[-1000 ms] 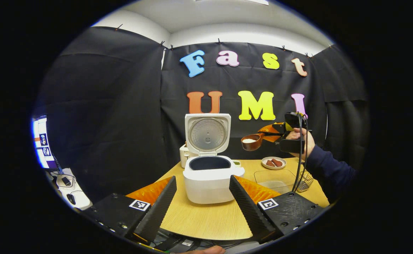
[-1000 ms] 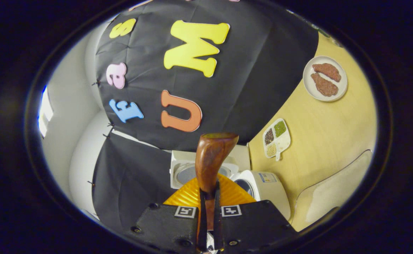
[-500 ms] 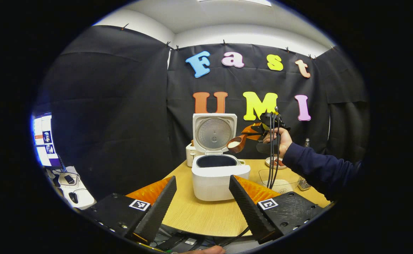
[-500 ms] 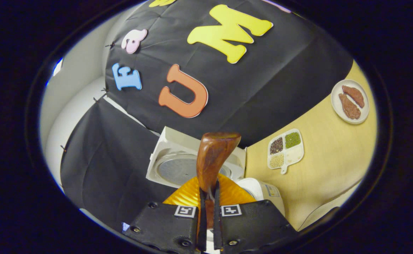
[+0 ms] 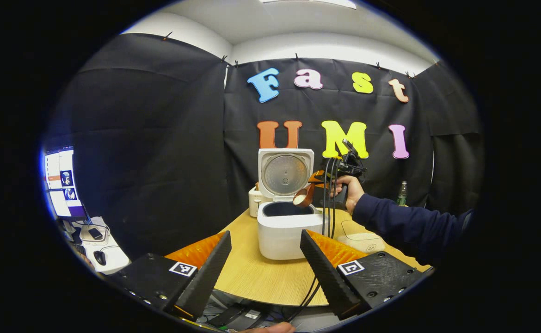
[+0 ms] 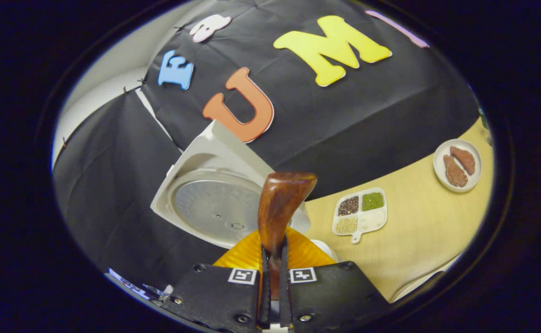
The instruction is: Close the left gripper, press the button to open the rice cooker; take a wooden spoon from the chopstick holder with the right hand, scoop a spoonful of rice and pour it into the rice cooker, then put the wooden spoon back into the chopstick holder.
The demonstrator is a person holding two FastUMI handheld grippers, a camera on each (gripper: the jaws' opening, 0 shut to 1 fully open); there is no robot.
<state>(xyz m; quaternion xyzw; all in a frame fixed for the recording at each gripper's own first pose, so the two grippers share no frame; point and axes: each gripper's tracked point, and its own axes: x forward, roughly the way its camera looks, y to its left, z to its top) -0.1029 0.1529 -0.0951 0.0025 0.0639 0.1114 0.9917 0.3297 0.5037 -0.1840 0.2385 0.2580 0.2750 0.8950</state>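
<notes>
Wooden spoon [image 5: 304, 198] tipping rice over the open rice cooker [image 5: 285, 229] on the desk.
My right gripper [image 6: 273, 259] pinches its handle; left gripper [image 5: 266, 263] spread, idle. I should roll slowly, keeping the bowl above the pot's mouth.

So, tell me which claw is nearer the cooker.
Right. The right claw holds the spoon over the cooker, by its raised lid. The left claw hangs open, back from the table edge.

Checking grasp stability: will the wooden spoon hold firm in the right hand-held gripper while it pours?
Probably stiff: the wooden spoon stays straight though clamped only at its handle. Its glossy surface may slip. The tilted bowl's rice looks loose, likely to spill.
</notes>
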